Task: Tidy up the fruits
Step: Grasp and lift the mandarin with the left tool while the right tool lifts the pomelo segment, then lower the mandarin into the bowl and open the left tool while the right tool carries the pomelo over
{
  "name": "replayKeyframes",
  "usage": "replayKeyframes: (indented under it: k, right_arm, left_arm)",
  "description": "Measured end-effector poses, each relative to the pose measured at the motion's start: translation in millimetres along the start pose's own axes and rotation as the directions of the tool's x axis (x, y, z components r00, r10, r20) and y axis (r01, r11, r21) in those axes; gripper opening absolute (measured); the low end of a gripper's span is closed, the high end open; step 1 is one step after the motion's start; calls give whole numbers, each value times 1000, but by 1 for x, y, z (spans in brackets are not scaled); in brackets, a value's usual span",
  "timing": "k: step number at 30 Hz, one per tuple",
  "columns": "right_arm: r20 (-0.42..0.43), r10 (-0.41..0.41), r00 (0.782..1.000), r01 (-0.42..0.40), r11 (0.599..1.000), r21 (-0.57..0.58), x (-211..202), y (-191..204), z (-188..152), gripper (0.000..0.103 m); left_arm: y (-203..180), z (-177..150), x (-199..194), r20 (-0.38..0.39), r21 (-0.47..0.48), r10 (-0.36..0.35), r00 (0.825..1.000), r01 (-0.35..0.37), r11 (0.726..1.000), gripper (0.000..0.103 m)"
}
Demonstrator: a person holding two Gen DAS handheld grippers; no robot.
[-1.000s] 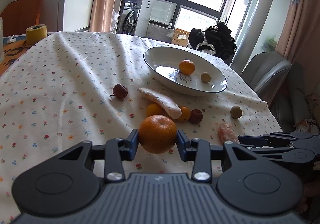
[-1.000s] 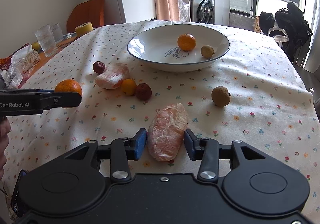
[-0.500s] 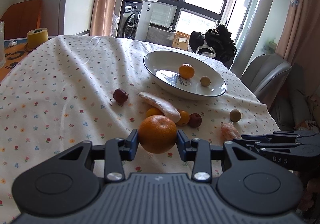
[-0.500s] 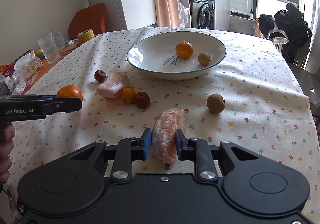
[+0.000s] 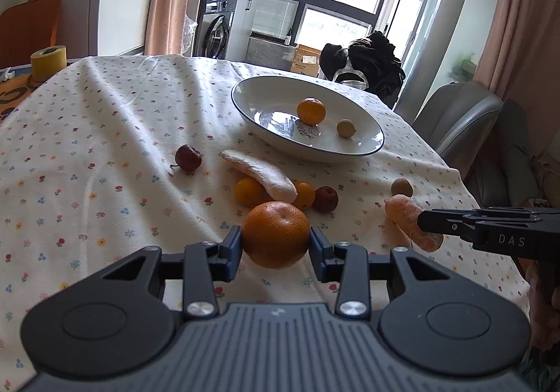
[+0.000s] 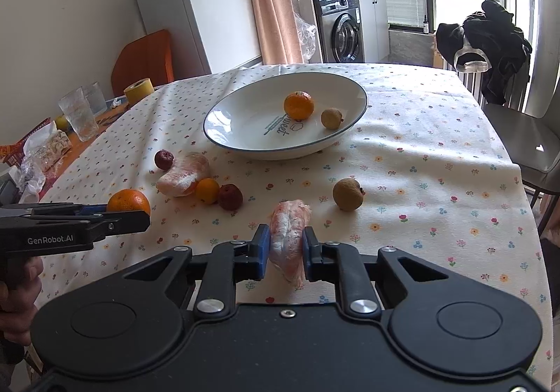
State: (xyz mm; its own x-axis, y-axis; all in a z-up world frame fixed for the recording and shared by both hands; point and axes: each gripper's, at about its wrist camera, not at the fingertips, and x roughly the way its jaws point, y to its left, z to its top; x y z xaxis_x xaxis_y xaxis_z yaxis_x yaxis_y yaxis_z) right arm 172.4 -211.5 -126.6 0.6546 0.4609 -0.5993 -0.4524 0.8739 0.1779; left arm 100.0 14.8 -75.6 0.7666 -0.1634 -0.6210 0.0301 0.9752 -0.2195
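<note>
A table draped in a white cloth (image 6: 437,154) printed with small flowers holds scattered fruit and a wide white bowl (image 6: 245,119) with a dark rim. The left gripper (image 5: 275,240) is clamped on a large orange (image 5: 275,239), held between its blue-padded fingers above the near part of the cloth. The right gripper (image 6: 286,245) is closed on a peeled pomelo segment (image 6: 288,234), pink and veined, lifted clear of the cloth as seen from the left wrist view.

Inside the bowl lie a small mandarin (image 6: 298,105) and a pale brown longan (image 6: 331,118), apart from each other. Between the grippers and the bowl sits a cluster: a second peeled pomelo segment (image 6: 182,175), with a small orange fruit (image 6: 207,190) touching it and a dark red fruit (image 6: 230,196) just beside that. The left wrist view shows another small orange fruit (image 5: 247,192) partly tucked under the segment. A further dark red fruit (image 6: 163,159), possibly a jujube, lies alone to the left of the cluster. A second longan (image 6: 347,194) rests on the cloth to the right, well apart from the rest.

At the far left edge of the table stand two drinking glasses (image 6: 78,114), a roll of yellow tape (image 6: 138,91) and some crinkled wrappers (image 6: 42,154). Beyond are an orange chair (image 6: 143,58), a washing machine (image 6: 344,31), curtains, and dark clothing (image 6: 490,38) draped over a chair.
</note>
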Motion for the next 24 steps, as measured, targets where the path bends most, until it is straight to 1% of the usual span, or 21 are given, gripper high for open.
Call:
replayKeyframes:
  k: [16,24]
  right_arm:
    - [56,37,998,-38,999,15,-9,-9,14,16]
    - [86,41,995,-41,999,-2,-12,-7,26,16]
  left_arm:
    - [-11,18,-6,39,30,-4,999,3,1000,38]
    - [-11,27,-8,61,38,-5,998,2,999,38]
